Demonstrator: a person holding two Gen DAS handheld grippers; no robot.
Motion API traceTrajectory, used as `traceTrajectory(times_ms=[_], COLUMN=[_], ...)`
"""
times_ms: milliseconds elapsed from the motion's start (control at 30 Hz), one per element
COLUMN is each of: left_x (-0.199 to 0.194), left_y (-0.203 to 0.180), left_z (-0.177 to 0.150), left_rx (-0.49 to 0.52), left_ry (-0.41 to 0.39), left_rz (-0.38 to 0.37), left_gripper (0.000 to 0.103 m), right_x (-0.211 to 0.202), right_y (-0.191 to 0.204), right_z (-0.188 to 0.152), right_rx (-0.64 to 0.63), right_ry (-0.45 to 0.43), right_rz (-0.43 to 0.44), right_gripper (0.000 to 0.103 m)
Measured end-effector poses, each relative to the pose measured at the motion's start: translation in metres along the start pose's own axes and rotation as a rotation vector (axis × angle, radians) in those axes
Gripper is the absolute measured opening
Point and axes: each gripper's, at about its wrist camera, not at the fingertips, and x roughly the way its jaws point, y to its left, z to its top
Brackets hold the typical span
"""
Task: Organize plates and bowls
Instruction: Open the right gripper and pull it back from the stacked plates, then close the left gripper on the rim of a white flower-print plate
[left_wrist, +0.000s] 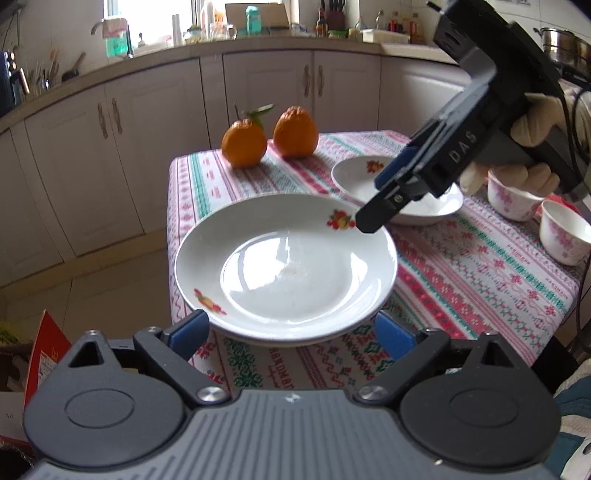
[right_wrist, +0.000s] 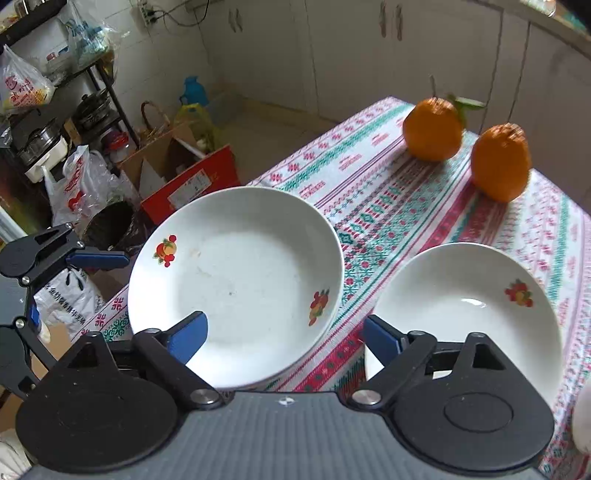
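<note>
Left wrist: white fruit-printed plate (left_wrist: 286, 267)

Count on the patterned tablecloth (left_wrist: 461, 280): dishes, cups, fruit

There are 2 white plates with fruit motifs, a larger plate (left_wrist: 284, 266) at the near corner and a smaller plate (left_wrist: 399, 184) just beyond it; the larger may sit on another, but the blur hides that. 2 floral cups (left_wrist: 511, 197) stand at the right edge, and 2 oranges (left_wrist: 243, 142) sit at the far end.
</note>
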Motion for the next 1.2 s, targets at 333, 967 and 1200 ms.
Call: traceTrajectory(times_ms=[333, 967, 1200], left_x=[-0.019, 0.013, 0.051], left_y=[-0.022, -0.04, -0.039], left_z=[0.005, 0.057, 0.093], left_rx=[0.033, 0.092, 0.136], left_ry=[-0.088, -0.062, -0.027], left_rz=[0.015, -0.026, -0.079], left_gripper=[0.102, 0.102, 0.102], right_x=[-0.044, -0.022, -0.009], right_y=[0.026, -0.006, -0.02], right_z=[-0.058, -0.127, -0.129], right_rx=[0.119, 0.263, 0.276], right_ry=[-0.189, -0.144, -0.135], right_rz=[-0.197, -0.414, -0.403], right_gripper=[0.103, 0.103, 0.103])
